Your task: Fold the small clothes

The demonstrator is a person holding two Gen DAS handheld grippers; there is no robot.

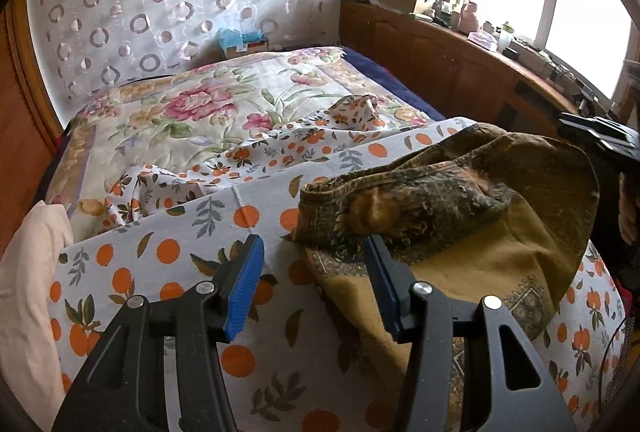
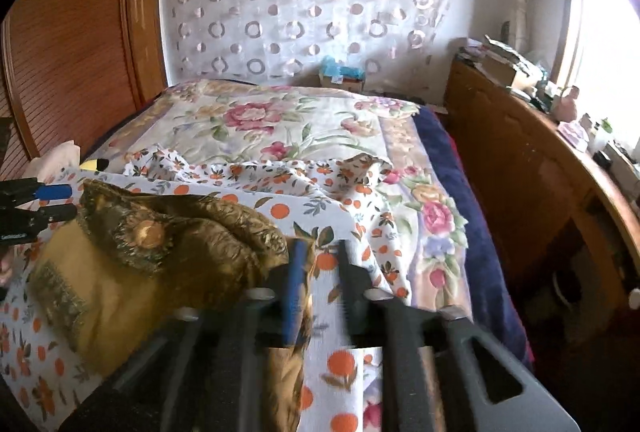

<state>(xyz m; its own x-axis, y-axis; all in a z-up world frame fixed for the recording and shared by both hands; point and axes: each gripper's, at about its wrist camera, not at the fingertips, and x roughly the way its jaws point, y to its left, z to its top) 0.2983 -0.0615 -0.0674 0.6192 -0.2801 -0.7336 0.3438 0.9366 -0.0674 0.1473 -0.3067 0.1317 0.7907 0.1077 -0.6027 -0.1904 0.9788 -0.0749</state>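
Note:
An olive-brown patterned garment (image 1: 460,224) lies bunched and partly folded over on the orange-dotted sheet (image 1: 172,252). My left gripper (image 1: 314,252) is open, its blue-padded jaws spread at the garment's near left edge; the right jaw rests on the cloth. In the right wrist view the same garment (image 2: 160,252) lies left of centre. My right gripper (image 2: 318,260) is open by a small gap over the garment's right edge, motion-blurred, gripping nothing. The left gripper also shows there at the far left (image 2: 56,202).
A floral quilt (image 1: 192,112) covers the far bed, with crumpled orange-print fabric (image 1: 280,148) on it. A pale pink cloth (image 1: 28,272) lies at the left. A wooden cabinet (image 1: 440,52) with clutter runs along the right under the window. A wooden headboard (image 2: 72,52) stands left.

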